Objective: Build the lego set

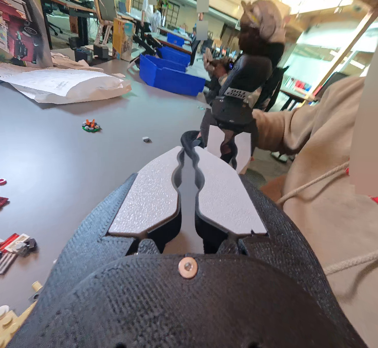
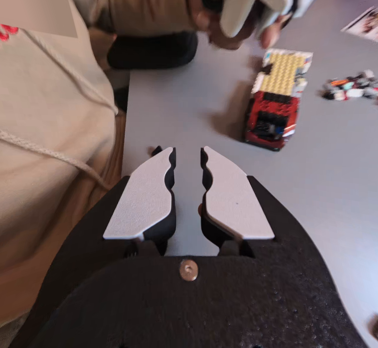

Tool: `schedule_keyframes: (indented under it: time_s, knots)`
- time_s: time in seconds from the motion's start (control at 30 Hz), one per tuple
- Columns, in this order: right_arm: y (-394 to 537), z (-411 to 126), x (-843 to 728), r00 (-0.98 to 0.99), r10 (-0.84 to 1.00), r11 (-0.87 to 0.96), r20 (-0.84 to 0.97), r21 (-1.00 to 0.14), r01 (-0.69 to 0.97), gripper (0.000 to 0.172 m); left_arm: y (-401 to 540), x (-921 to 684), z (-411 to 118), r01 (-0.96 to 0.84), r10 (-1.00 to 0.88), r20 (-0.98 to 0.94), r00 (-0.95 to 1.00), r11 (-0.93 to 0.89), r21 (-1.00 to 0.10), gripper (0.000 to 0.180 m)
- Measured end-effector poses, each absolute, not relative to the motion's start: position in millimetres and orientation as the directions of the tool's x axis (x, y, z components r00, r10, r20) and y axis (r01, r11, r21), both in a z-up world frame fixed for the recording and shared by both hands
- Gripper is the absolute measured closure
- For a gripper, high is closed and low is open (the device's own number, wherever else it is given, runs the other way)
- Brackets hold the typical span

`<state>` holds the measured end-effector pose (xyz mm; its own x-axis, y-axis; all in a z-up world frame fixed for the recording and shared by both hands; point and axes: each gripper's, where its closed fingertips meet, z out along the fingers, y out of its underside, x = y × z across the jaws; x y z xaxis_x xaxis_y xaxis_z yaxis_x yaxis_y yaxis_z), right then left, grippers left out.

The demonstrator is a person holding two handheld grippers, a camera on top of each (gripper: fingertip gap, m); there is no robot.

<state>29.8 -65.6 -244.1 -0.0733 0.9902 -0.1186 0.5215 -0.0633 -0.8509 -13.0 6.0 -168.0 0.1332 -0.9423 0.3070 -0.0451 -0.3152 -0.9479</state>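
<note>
While my left gripper (image 1: 189, 148) pinches what looks like a small black loop (image 1: 189, 136) above the table (image 1: 81, 164), my right gripper (image 2: 188, 150) hangs spread, nothing between its fingers. A brick model (image 2: 276, 103) sits far right of it.

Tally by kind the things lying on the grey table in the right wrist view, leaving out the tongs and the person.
Red and tan brick model: 1
Heap of loose bricks: 1
Printed leaflet: 1
Small dark piece: 1
Blurred brown thing at the lower right edge, kind unclear: 1
Total: 5
</note>
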Motion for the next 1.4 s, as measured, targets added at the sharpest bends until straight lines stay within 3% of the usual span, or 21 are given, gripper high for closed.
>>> schedule_keyframes:
  time_s: [0.2, 0.3, 0.43, 0.63, 0.77, 1.03, 1.23, 1.4]
  knots:
    - [-108, -278, 13, -0.195, 0.974, 0.054, -0.115, -0.720, 0.692, 0.136, -7, -8, -194, -0.257, -0.978, 0.139, 0.153, -0.176, -0.950, 0.138]
    - [-110, -292, 7, -0.181, 0.981, 0.097, -0.064, -0.648, 0.756, 0.138, -13, -11, -202, -0.311, -0.984, 0.108, 0.141, -0.147, -0.939, 0.134]
    - [-105, -299, 8, -0.185, 0.983, 0.158, 0.011, -0.566, 0.809, 0.156, -21, -13, -207, -0.346, -0.989, 0.080, 0.123, -0.118, -0.931, 0.136]
    - [-90, -264, 8, -0.158, 0.985, 0.049, -0.073, -0.755, 0.654, 0.157, -48, -10, -219, -0.399, -0.996, 0.087, 0.020, -0.087, -0.913, 0.148]
    - [-74, -212, 10, -0.192, 0.981, 0.101, 0.008, -0.872, 0.479, 0.157, -71, 0, -214, -0.353, -0.979, 0.185, -0.084, -0.144, -0.924, 0.154]
    - [-70, -187, 7, -0.274, 0.953, 0.247, 0.129, -0.854, 0.457, 0.157, -74, 11, -186, -0.200, -0.933, 0.332, -0.136, -0.302, -0.932, 0.164]
    - [-55, -191, 6, -0.182, 0.975, 0.198, 0.124, -0.858, 0.474, 0.157, -60, 11, -188, -0.175, -0.933, 0.357, -0.036, -0.346, -0.922, 0.162]
    - [-25, -188, 5, 0.071, 0.996, -0.076, -0.051, -0.908, 0.413, 0.157, -26, 5, -184, -0.188, -0.972, -0.003, 0.235, -0.042, -0.981, 0.154]
